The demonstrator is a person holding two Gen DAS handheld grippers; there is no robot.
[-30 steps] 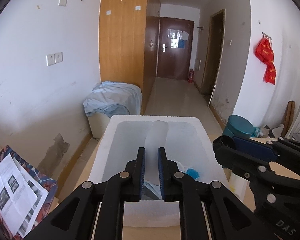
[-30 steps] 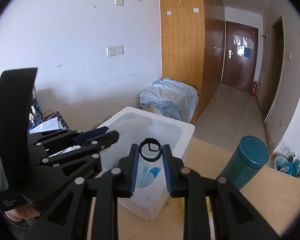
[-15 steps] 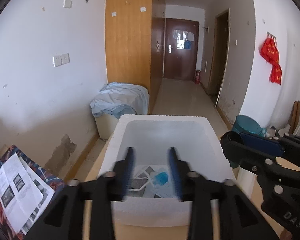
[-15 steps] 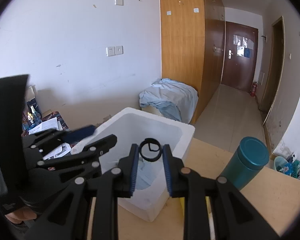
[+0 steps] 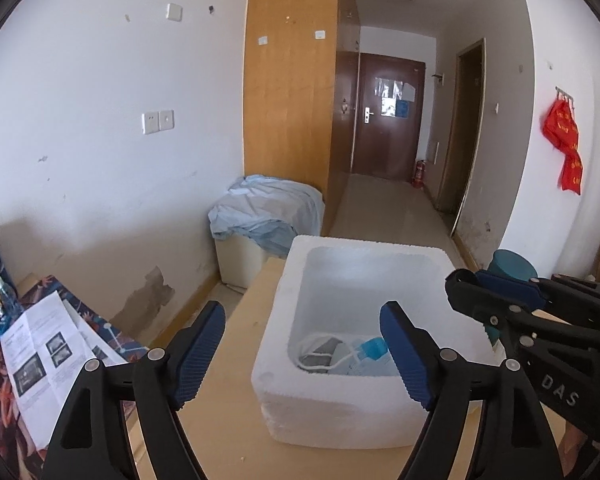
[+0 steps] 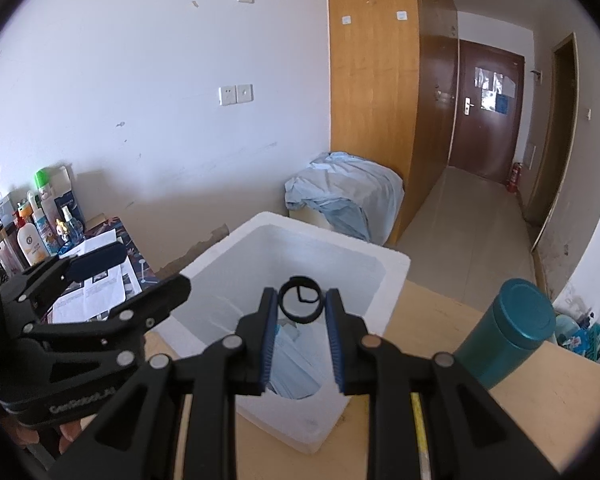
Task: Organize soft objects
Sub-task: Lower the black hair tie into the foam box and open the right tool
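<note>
Two grippers over one white foam box (image 5: 340, 412), and they could hardly look more different. The left gripper (image 5: 302, 340) hangs with its blue-padded fingers (image 5: 202, 350) spread wide and nothing between them, poised above the near left rim of the box. The right gripper (image 6: 302, 322) has its fingers drawn in close around a black elastic hair tie (image 6: 300, 300), which sits as a small ring right at the tips, above the open box. Whether the pads truly press on the ring or just flank it is hard to call from this angle.

Down inside the box, the left wrist view shows a white cord (image 5: 320, 346) looped around something grey, and beside it a blue-capped item (image 5: 370, 348) lying among pale blue soft pieces (image 6: 292, 368). The box stands on a light wooden table (image 6: 496, 424), with a teal tumbler (image 6: 508, 332) upright just beside it on the right. Off to the left, printed sheets (image 5: 40, 360) lie on a patterned surface, with bottles (image 6: 36, 232) lined up against the wall. Behind the box, a rumpled light blue sheet (image 5: 268, 208) drapes over a low cabinet.
</note>
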